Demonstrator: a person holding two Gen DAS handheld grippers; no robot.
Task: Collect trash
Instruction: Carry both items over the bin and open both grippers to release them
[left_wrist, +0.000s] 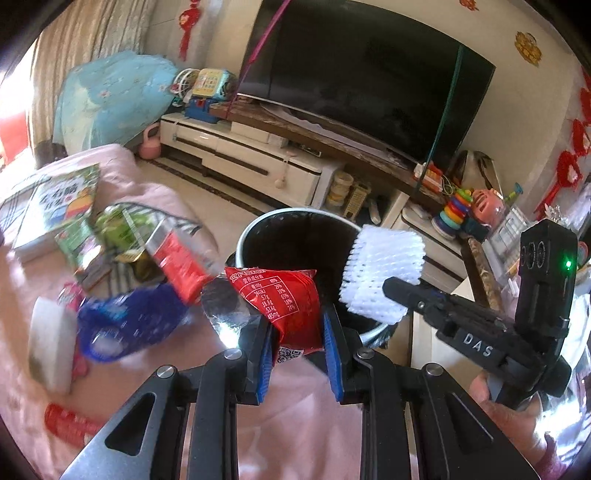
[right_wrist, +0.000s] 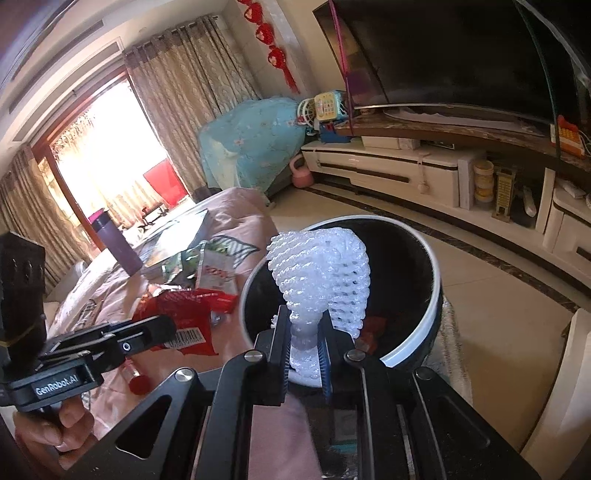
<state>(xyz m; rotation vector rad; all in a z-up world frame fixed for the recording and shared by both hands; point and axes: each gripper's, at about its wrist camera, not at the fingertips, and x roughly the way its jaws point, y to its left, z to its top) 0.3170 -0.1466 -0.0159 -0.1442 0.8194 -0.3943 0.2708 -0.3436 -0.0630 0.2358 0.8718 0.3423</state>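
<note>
left claw (left_wrist: 297, 332) is what i see first, its blue-padded fingers (left_wrist: 332, 347) pinched on a red snack wrapper (left_wrist: 284, 302), held up just in front of the near rim of the trash bin (left_wrist: 243, 236). to the left of it on my left wrist view, the pink bedspread (left_wrist: 155, 192) carries a blurred scatter: a white sponge-like block (left_wrist: 51, 347), a blue net bag (left_wrist: 125, 325), a red and silver wrapper (left_wrist: 181, 266), green packets (left_wrist: 118, 221) and a picture book (left_wrist: 55, 206). a red roller-like thing (left_wrist: 70, 424) lies low on the left, too blurred for me to name.

moving right, the bin stands beside the bed, black inside with a white rim. over its right rim hangs a white foam net sleeve (left_wrist: 380, 269), and further right i see my right claw's body gripping it.

on the right wrist view, my left claw's body sits at the far left with the red wrapper (right_wrist: 184, 317) in it, barcode showing. behind it a purple bottle (right_wrist: 114, 243) stands upright on the bed. in the middle the right claw (right_wrist: 304, 339) is narrowed on the lower end of the foam sleeve (right_wrist: 321, 273), which stands up over the bin's (right_wrist: 413, 343) open mouth. some red scraps (right_wrist: 373, 328) lie inside the bin. to the right, a tv cabinet (right_wrist: 388, 170) runs along the wall under a dark tv (right_wrist: 443, 51).
</note>
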